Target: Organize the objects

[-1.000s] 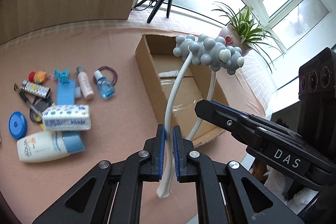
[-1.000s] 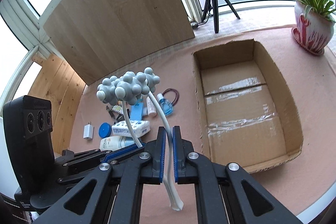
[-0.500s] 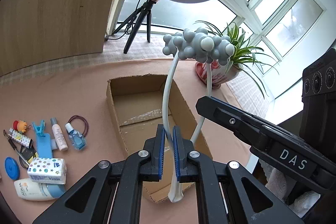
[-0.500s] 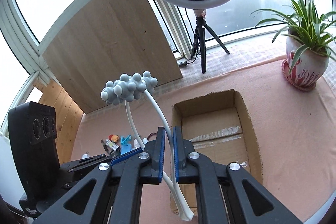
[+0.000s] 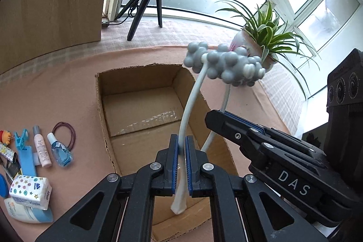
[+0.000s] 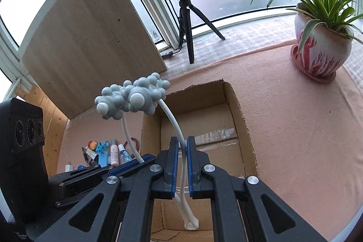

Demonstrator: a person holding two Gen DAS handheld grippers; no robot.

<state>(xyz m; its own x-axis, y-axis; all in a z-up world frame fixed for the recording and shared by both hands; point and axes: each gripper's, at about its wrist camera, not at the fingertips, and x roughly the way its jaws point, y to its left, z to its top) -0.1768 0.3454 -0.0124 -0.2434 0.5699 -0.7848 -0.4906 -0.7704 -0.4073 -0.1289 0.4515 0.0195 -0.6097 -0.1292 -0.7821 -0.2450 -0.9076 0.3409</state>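
Note:
A white U-shaped massager with a cluster of grey balls (image 5: 224, 67) hangs in the air over an open cardboard box (image 5: 136, 81). My left gripper (image 5: 180, 140) is shut on one white arm of it. My right gripper (image 6: 181, 142) is shut on the other arm. In the left wrist view the right gripper (image 5: 226, 119) comes in from the right. The right wrist view shows the ball cluster (image 6: 133, 99) above the box (image 6: 215, 151) and the left gripper (image 6: 136, 160) low on the left. Only taped seams show inside the box.
On the pink cloth left of the box lie a tissue pack (image 5: 29, 192), a lotion tube (image 5: 22, 212), a blue bottle (image 5: 60, 150), a pink bottle (image 5: 42, 151), a hair tie (image 5: 65, 133) and a blue clip (image 5: 22, 149). A potted plant (image 6: 320, 53) stands right; a ring-light tripod (image 6: 186, 22) and wooden board (image 6: 90, 37) stand behind.
Both grippers carried the massager from beside the loose items to above the box. The box now sits straight ahead and looks larger than half a second ago.

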